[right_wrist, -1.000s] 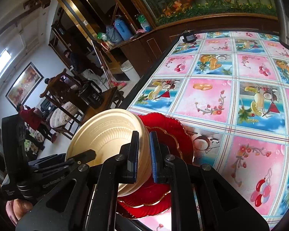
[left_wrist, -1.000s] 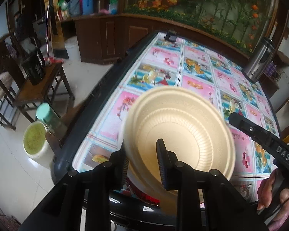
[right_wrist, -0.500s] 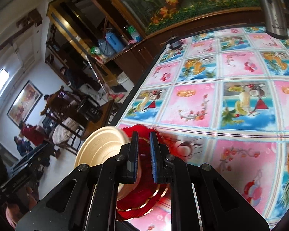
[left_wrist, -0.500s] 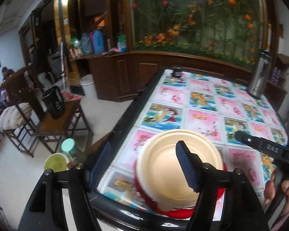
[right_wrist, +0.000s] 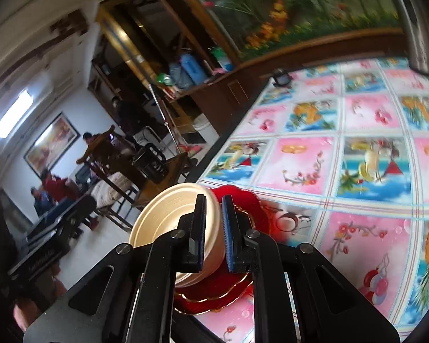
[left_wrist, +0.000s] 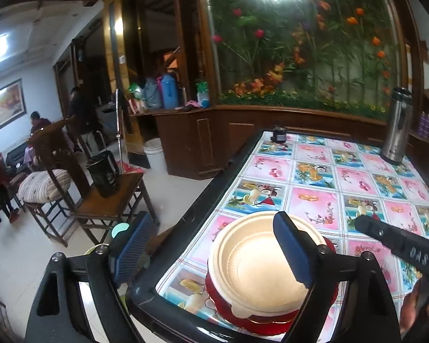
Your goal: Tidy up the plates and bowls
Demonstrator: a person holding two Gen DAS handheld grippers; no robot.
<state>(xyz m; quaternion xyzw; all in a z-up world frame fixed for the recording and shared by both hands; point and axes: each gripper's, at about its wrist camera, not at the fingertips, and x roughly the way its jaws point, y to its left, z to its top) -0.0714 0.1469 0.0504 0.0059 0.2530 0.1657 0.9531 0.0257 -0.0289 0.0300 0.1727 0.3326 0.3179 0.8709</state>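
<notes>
Left wrist view, left to right: wooden chair [left_wrist: 100, 200] with a black kettle [left_wrist: 104, 175] on its seat stands on the floor, off the table's left edge. People sit further back by the wall, too small to detail.

Left tool [left_wrist: 211, 253]: jaws wide apart and opening. Nothing is clamped; the blue pads touch nothing. The left pad [left_wrist: 134, 247] hangs past the table edge over the floor, and the right pad [left_wrist: 293, 253] sits in front of the bowl from this angle.

Cream bowl [left_wrist: 251, 268] sits upright on top of the red plates [left_wrist: 274, 318], at the near left corner of the table [left_wrist: 314, 177]. The red rim shows around the bowl's base. The table has a pink and blue fruit-print cover and a dark rim.

Far end of the table: a small black object [left_wrist: 278, 136] at the left corner and a steel flask [left_wrist: 397, 131] at the right corner.

Right edge of this view: the right tool's black body [left_wrist: 397, 245] with a hand [left_wrist: 411, 311] below it.

Right wrist view (some motion blur): right tool [right_wrist: 214, 228] has its jaws drawn together with only a narrow slit between the pads and nothing in it. It hovers just in front of the bowl [right_wrist: 168, 214] and red plates [right_wrist: 237, 288]; I can't tell whether it touches either. The left tool's body [right_wrist: 45, 245] shows at far left.
</notes>
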